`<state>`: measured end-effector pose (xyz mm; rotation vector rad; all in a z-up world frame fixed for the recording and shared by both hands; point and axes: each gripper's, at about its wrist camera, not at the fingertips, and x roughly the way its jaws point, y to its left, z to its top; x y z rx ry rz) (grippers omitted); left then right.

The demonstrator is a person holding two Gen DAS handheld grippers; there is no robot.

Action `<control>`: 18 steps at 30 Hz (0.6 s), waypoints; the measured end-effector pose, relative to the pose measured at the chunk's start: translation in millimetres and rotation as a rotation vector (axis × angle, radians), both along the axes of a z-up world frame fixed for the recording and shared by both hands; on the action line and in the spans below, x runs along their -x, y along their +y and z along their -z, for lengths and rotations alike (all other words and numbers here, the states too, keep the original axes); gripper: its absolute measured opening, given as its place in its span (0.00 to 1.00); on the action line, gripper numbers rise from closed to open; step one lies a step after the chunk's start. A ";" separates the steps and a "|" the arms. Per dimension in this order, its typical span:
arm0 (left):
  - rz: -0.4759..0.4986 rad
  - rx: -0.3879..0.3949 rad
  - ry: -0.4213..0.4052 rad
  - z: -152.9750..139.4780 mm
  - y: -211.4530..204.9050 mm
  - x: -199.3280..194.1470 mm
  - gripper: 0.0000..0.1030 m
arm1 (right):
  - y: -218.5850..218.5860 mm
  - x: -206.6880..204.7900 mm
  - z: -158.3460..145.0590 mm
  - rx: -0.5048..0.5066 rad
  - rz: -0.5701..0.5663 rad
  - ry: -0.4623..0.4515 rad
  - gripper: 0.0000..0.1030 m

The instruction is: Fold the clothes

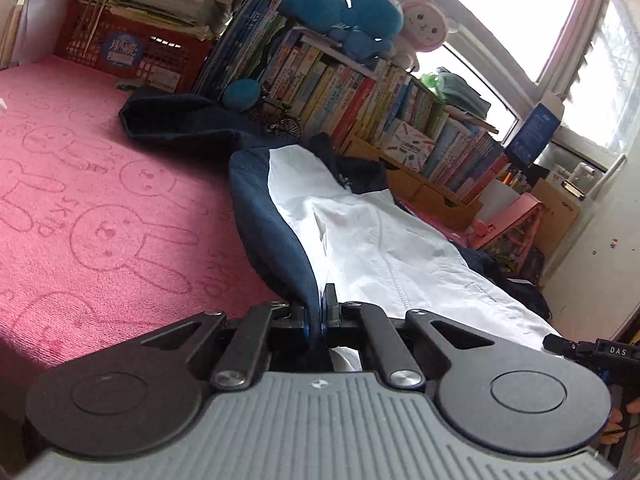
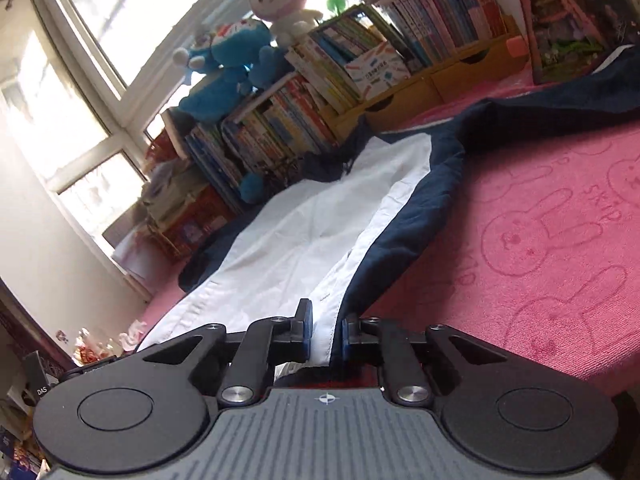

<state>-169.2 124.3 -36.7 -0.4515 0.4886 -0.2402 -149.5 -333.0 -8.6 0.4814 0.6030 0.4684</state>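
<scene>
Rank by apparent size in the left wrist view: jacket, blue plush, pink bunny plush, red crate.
1. jacket, by far the largest, though nearest the camera.
2. blue plush and red crate: look alike, crate partly hidden; not ranked.
3. pink bunny plush.

Open bedspread [image 1: 100,208] – books [image 1: 340,92] behind

A child's bedroom: pink bunny-print bedspread [image 1: 100,208], crammed bookshelves [image 1: 360,104], plush toys [image 1: 344,4].
</scene>
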 end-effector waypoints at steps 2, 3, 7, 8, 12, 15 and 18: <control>0.035 -0.028 0.004 -4.8 -0.3 9.7 0.08 | -5.6 14.2 -11.2 0.068 0.000 -0.022 0.14; 0.048 -0.047 0.025 -3.8 -1.3 12.0 0.11 | -4.4 16.9 -9.0 0.134 -0.010 -0.002 0.15; 0.066 -0.126 0.167 14.7 -6.4 7.8 0.18 | 5.6 19.0 5.3 0.439 -0.040 0.086 0.19; 0.062 -0.147 0.197 17.7 -6.0 6.8 0.21 | 8.0 18.9 6.6 0.512 -0.039 0.094 0.27; 0.023 -0.151 0.168 3.5 13.8 11.1 0.40 | 12.9 15.9 1.9 0.751 -0.011 0.086 0.44; -0.030 -0.118 0.080 -18.7 33.6 2.4 0.63 | 4.3 2.8 -33.9 0.742 0.090 -0.045 0.76; -0.093 -0.183 0.017 -36.3 39.0 -28.3 0.64 | 19.4 -41.0 -56.4 0.700 0.139 -0.163 0.78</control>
